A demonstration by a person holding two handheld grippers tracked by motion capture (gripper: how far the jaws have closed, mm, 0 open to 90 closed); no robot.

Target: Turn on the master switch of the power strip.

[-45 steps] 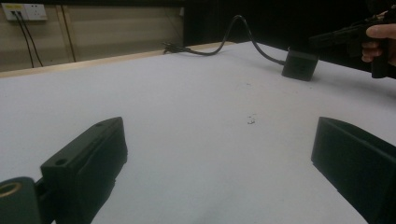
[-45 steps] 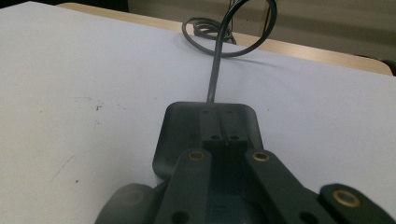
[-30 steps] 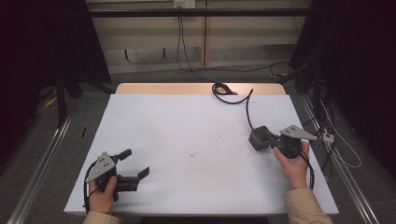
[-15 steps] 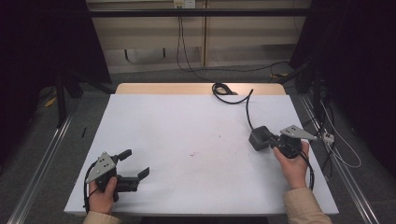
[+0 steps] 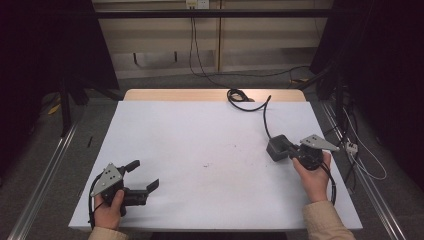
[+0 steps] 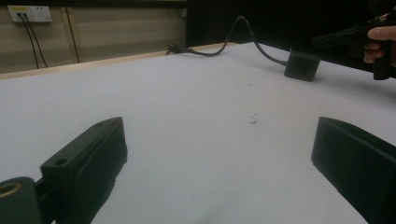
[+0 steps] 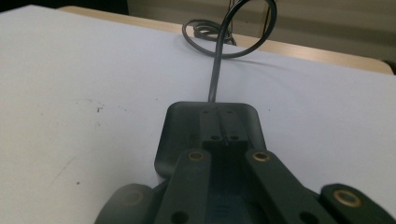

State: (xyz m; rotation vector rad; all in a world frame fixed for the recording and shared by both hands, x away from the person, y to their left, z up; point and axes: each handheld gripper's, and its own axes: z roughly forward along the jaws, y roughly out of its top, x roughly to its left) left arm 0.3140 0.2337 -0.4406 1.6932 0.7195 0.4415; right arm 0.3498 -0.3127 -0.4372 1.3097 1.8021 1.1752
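Near the table [image 5: 165, 125] right edge, right gripper [image 5: 287, 150] fingers closed.

This looks like a lab recording booth. A white-covered bench [image 5: 200, 150] stands between black curtains [image 5: 45, 60], metal floor rails [image 5: 45, 165] flank it, and beyond the tools a wall socket [image 5: 196, 4] feeds cables [image 5: 210, 75] running loose over the floor.

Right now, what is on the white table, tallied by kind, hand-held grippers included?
Black power adapter block: 1
Black cord running from the block: 1
Hand-held grippers: 2, left gripper and right gripper
Total: 4
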